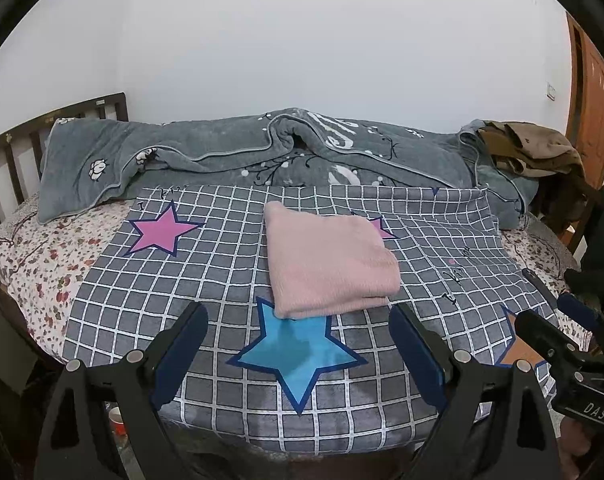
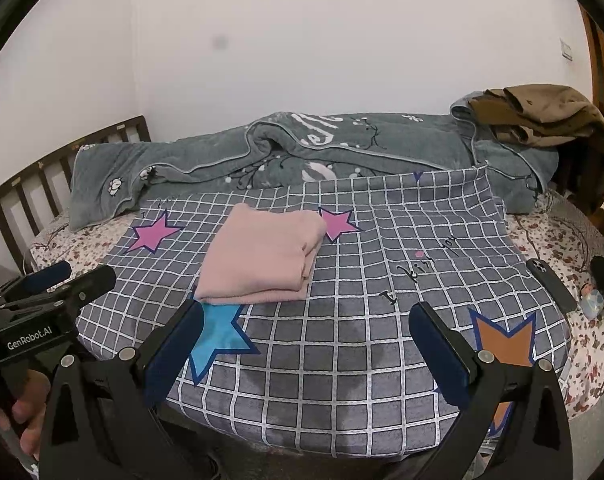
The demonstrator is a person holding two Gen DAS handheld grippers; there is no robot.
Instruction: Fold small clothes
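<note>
Lying folded on the grey checked sheet [image 1: 222, 280], the soft, light pink knit garment [image 1: 328, 260] suits an edge pinch; left gripper [image 1: 298, 332] and right gripper [image 2: 306, 328] gape wide, empty.

You see a pink folded garment [image 1: 330, 264] on a grey white-checked sheet [image 1: 206, 280] with pink, blue, orange stars, beside a grey-green blanket [image 1: 222, 152].

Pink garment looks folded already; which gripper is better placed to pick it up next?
Left, probably. In its own view the folded pink knit garment lies straight ahead between the open left gripper fingers. The open right gripper sees the garment off to its left, so it would need to shift sideways first.
</note>
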